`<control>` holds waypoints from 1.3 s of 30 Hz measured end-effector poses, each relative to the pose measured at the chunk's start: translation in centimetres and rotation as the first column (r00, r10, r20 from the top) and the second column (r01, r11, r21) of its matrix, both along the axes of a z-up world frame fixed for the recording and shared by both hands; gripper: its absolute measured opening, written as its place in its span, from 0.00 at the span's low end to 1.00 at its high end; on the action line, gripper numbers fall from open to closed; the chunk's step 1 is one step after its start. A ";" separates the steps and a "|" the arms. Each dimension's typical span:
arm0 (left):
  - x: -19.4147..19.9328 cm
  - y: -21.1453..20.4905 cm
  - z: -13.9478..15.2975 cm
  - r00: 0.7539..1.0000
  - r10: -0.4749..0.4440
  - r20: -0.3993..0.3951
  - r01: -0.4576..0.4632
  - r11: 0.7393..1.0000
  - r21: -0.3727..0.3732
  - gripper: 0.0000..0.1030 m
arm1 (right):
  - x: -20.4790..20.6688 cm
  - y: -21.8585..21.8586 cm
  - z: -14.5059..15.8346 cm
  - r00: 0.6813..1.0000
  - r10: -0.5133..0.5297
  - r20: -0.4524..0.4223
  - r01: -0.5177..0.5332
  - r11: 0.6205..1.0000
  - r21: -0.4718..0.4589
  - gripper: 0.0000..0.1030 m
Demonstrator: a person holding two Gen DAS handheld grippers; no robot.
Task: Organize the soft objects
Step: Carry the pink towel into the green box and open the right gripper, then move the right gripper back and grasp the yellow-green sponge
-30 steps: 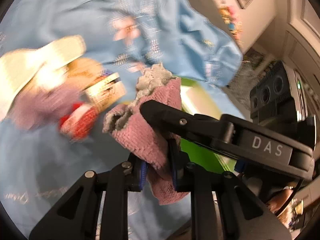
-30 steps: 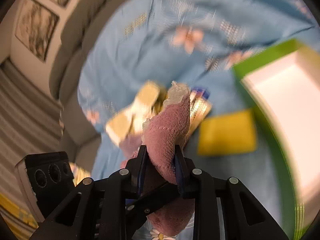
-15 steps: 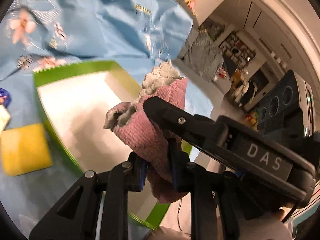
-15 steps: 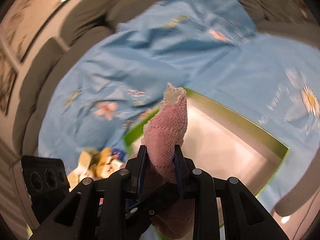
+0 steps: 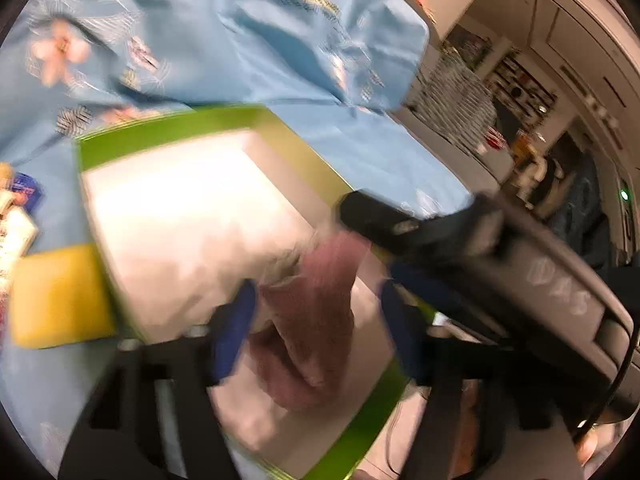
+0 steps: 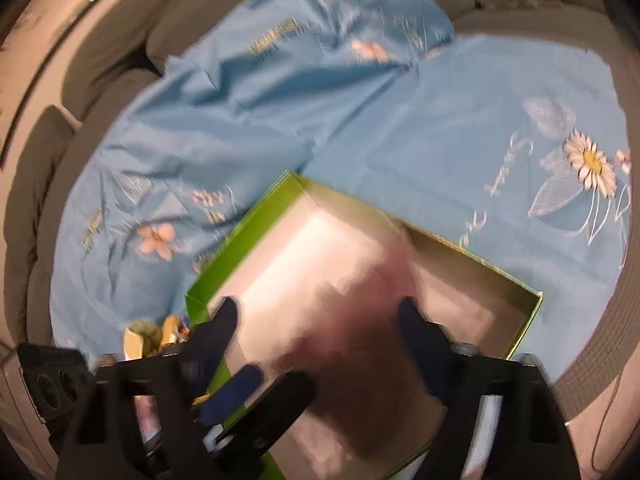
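Pink cloth (image 5: 316,312) loose between both opening jaws, untouched, above green box (image 5: 176,136)

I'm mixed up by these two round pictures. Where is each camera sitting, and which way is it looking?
Left wrist view: sits on the left tongs, looking down along the fingers into the green box; the opening tongs stand apart from the pink cloth between them, and the right tongs cross in.
Right wrist view: sits on the right tongs, looking down into the same box from its other side; also opening, left tongs below.
Both share the box, the cloth and the blue flowered sheet.
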State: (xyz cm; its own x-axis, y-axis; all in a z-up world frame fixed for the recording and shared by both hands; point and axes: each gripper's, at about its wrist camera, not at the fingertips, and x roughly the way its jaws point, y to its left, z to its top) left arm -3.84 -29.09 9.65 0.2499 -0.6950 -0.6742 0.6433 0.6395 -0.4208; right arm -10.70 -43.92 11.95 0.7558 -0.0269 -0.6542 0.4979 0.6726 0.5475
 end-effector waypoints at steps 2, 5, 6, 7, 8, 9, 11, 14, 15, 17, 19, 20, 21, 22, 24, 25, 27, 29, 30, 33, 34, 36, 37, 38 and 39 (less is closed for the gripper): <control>0.0 2.0 1.0 0.998 0.044 0.038 -0.043 0.999 -0.029 0.80 | -0.1 0.6 0.9 1.000 0.003 0.031 -0.002 1.000 -0.031 0.84; 1.1 4.6 1.5 0.995 0.100 0.029 -0.098 0.993 -0.073 0.81 | 0.2 1.8 1.8 0.995 0.056 0.083 -0.053 0.998 -0.040 0.88; 1.5 6.2 1.5 0.990 0.137 0.013 -0.136 0.987 -0.083 0.81 | 0.3 2.2 2.0 0.994 0.068 0.091 -0.065 0.997 -0.041 0.89; 1.7 7.7 1.3 0.985 0.170 -0.003 -0.169 0.982 -0.087 0.81 | 0.4 2.7 2.3 0.992 0.080 0.099 -0.076 0.996 -0.046 0.89; 2.0 9.8 1.1 0.978 0.207 -0.021 -0.208 0.974 -0.092 0.81 | 0.6 3.3 2.6 0.990 0.094 0.108 -0.089 0.994 -0.056 0.89; 2.2 11.1 1.0 0.974 0.226 -0.028 -0.228 0.969 -0.092 0.81 | 0.7 3.9 2.8 0.988 0.107 0.114 -0.100 0.993 -0.066 0.90; 2.6 15.2 0.7 0.956 0.292 -0.016 -0.293 0.954 -0.058 0.81 | 1.3 5.4 3.4 0.981 0.149 0.124 -0.137 0.986 -0.097 0.91; 2.4 20.5 0.2 0.920 0.391 0.039 -0.392 0.920 0.005 0.82 | 2.4 7.9 3.7 0.970 0.217 0.111 -0.202 0.971 -0.130 0.95; 2.4 22.4 -0.2 0.899 0.434 0.051 -0.436 0.900 0.026 0.83 | 2.7 8.6 3.7 0.966 0.235 0.105 -0.220 0.966 -0.137 0.95; 2.4 25.7 -1.2 0.853 0.516 0.075 -0.521 0.850 0.077 0.83 | 3.8 10.9 3.4 0.955 0.288 0.075 -0.276 0.951 -0.137 0.95; 2.4 28.0 -2.2 0.802 0.586 0.114 -0.596 0.795 0.111 0.83 | 4.8 12.6 2.8 0.940 0.339 0.047 -0.333 0.938 -0.098 0.95; 2.4 29.5 -3.0 0.749 0.646 0.147 -0.662 0.738 0.135 0.83 | 5.6 14.1 2.3 0.925 0.380 0.025 -0.377 0.924 -0.067 0.95; 2.5 30.4 -3.5 0.721 0.675 0.157 -0.693 0.706 0.148 0.83 | 6.0 14.9 2.0 0.917 0.398 0.018 -0.397 0.916 -0.057 0.95; 2.7 31.0 -4.0 0.705 0.692 0.153 -0.709 0.687 0.161 0.83 | 6.7 16.4 1.3 0.900 0.436 -0.004 -0.435 0.899 -0.052 0.95; 3.3 32.2 -5.1 0.693 0.714 0.105 -0.717 0.665 0.211 0.83 | 7.7 18.2 0.2 0.890 0.451 -0.070 -0.456 0.888 -0.066 0.95; 3.5 32.6 -5.4 0.684 0.725 0.083 -0.722 0.656 0.221 0.83 | 8.1 19.1 -0.5 0.890 0.441 -0.114 -0.451 0.888 -0.085 0.95; 3.2 33.0 -5.1 0.671 0.737 0.082 -0.735 0.646 0.206 0.83 | 8.9 20.1 -1.8 0.903 0.390 -0.178 -0.415 0.901 -0.127 0.95; 3.2 33.0 -5.1 0.667 0.740 0.087 -0.738 0.640 0.214 0.83 | 9.5 20.9 -2.6 0.911 0.340 -0.232 -0.381 0.909 -0.167 0.95; 3.0 32.7 -5.1 0.675 0.733 0.084 -0.729 0.646 0.224 0.83 | 10.0 21.2 -2.8 0.911 0.323 -0.255 -0.374 0.908 -0.190 0.95; 3.0 32.2 -5.5 0.689 0.722 0.057 -0.713 0.662 0.233 0.83 | 11.2 22.3 -3.4 0.898 0.318 -0.303 -0.401 0.876 -0.267 0.95; 2.9 32.2 -5.6 0.692 0.721 0.049 -0.710 0.666 0.231 0.83 | 11.7 22.4 -3.8 0.894 0.305 -0.329 -0.402 0.870 -0.284 0.95; 2.8 32.2 -5.8 0.700 0.713 0.039 -0.701 0.676 0.227 0.83 | 12.4 22.3 -4.6 0.892 0.266 -0.366 -0.388 0.866 -0.316 0.95; 2.7 32.2 -5.8 0.704 0.709 0.038 -0.697 0.680 0.227 0.83 | 12.7 22.2 -5.0 0.891 0.253 -0.377 -0.382 0.866 -0.321 0.95; 2.6 32.1 -5.8 0.710 0.703 0.038 -0.692 0.686 0.225 0.83 | 12.9 22.2 -5.4 0.889 0.245 -0.388 -0.382 0.863 -0.331 0.95; 2.5 32.0 -5.7 0.713 0.700 0.039 -0.689 0.690 0.224 0.83 | 13.2 22.3 -5.5 0.887 0.240 -0.394 -0.384 0.857 -0.342 0.95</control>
State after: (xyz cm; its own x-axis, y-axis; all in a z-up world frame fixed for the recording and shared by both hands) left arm -1.32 2.88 3.97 0.5693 -0.1784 -0.8026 -0.0362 0.9698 -0.2413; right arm 2.46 -21.64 6.40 0.5133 -0.1396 -0.8467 0.3235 0.9454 0.0402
